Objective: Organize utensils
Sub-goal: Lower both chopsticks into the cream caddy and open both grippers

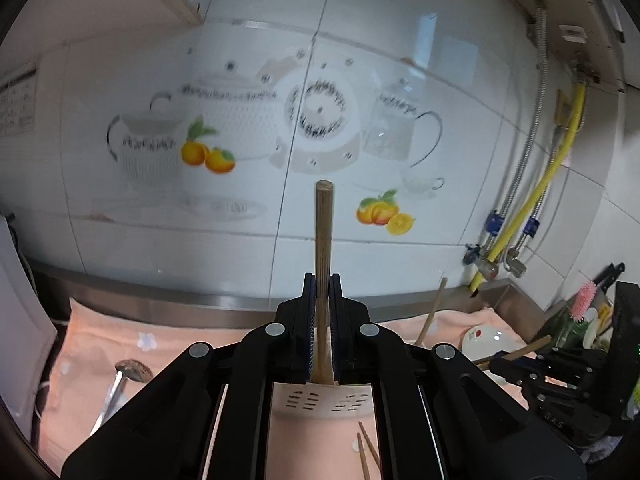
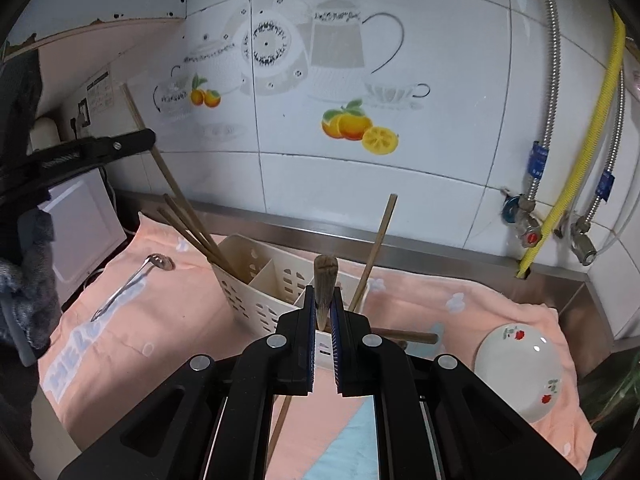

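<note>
Two grippers, each clamped shut: left gripper (image 1: 322, 304) holds a wooden chopstick (image 1: 322, 236), right gripper (image 2: 323, 312) a brown-handled utensil (image 2: 325, 280). Next: lower both into the cream slotted caddy (image 2: 256, 280).

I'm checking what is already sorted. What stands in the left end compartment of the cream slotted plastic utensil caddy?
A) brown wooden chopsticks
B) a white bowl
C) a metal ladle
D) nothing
A: the brown wooden chopsticks lean out of the left end compartment of the cream slotted plastic utensil caddy.
</note>
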